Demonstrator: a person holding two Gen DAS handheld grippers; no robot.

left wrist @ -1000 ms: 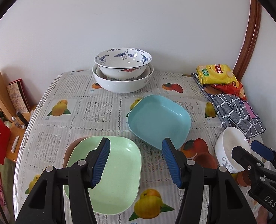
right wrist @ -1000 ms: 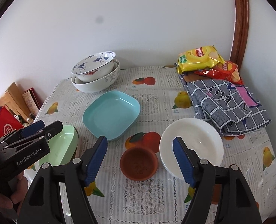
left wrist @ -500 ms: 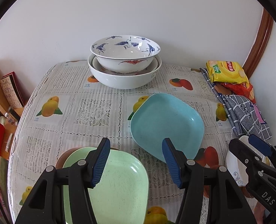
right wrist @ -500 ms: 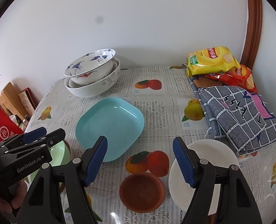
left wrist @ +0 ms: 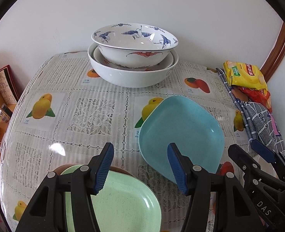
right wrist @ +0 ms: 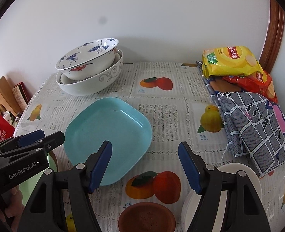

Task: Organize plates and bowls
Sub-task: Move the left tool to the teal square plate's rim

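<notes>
My left claw (left wrist: 140, 166) marked "GenRobot.AI", gaping over green plate (left wrist: 123, 203); my right claw (right wrist: 144, 165) "DAS", apart above counter (right wrist: 161, 116); yellow chip bag (right wrist: 229, 60)

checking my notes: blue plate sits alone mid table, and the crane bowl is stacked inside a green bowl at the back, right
Not quite. The crane bowl is nested in a large white bowl, not a green one; the left wrist view shows it. The blue plate does sit alone mid table.

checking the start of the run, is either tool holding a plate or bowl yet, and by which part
Nothing is held. The left tool hangs open above the green plate, and the right tool hangs open near the blue plate.
</notes>
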